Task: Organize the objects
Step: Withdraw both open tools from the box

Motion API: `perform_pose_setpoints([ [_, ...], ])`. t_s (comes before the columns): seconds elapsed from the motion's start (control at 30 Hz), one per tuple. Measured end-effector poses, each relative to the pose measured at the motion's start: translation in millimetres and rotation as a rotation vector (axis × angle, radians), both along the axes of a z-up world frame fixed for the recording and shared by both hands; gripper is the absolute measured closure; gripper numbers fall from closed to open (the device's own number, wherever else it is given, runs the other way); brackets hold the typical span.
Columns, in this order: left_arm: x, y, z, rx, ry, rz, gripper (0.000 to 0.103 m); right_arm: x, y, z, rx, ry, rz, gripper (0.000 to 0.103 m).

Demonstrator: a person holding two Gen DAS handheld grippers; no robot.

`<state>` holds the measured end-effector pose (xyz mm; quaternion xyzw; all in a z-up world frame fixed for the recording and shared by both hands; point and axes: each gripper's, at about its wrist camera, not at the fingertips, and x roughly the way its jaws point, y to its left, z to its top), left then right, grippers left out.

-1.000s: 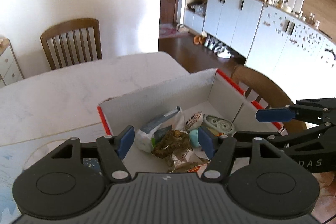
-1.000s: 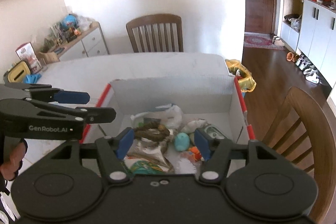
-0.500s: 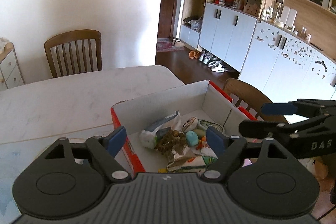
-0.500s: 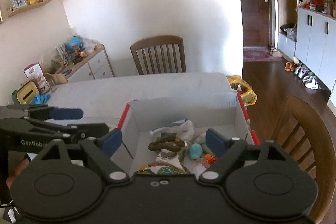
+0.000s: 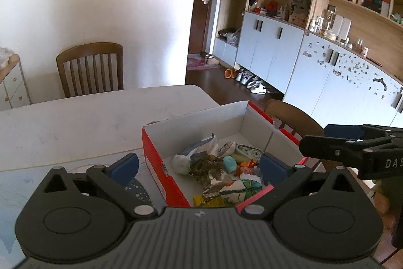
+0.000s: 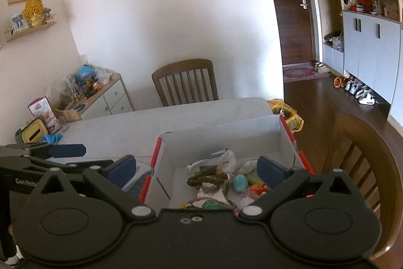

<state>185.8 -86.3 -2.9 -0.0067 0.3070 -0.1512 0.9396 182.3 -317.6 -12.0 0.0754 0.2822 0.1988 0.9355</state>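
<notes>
You are holding both grippers above and short of an open red-and-white box [image 5: 155,155] that sits on a pale table [image 5: 75,117]. The box's long axis runs away from you, roughly along the line both grippers point, so the small things inside lie ahead of and below the jaws.

Your left gripper [image 5: 199,164] has its jaws opening, near their widest, with nothing pressed between the blue pads. Seen through its gap, the box sits slightly toward the right-hand finger, and the near red wall lies just ahead of the left-hand one.

Your right gripper [image 6: 196,167] also has its jaws opening wide and grips nothing. The box [image 6: 221,132] fills the space between its fingers almost squarely, so this hand looks the better lined up.

Inside the box lie a brown braided ring [image 6: 207,177] near the middle of the gap, a teal rounded toy [image 6: 239,182] just toward the right-hand finger, a small orange toy [image 6: 259,188] beside it, and a crumpled white bag [image 6: 221,159] farther on.
</notes>
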Motion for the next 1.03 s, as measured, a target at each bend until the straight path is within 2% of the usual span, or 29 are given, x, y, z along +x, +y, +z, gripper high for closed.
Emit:
perform_pose_setpoints([
  [0.33,-18,9,4,-0.018,-0.017,0.0,0.0,-20,8,-1,0.026,0.003,-0.01,0.001],
  [1.03,-17,17,-6,-0.001,0.018,-0.017,0.0,-30,22,-7,0.029,0.039,-0.042,0.001],
])
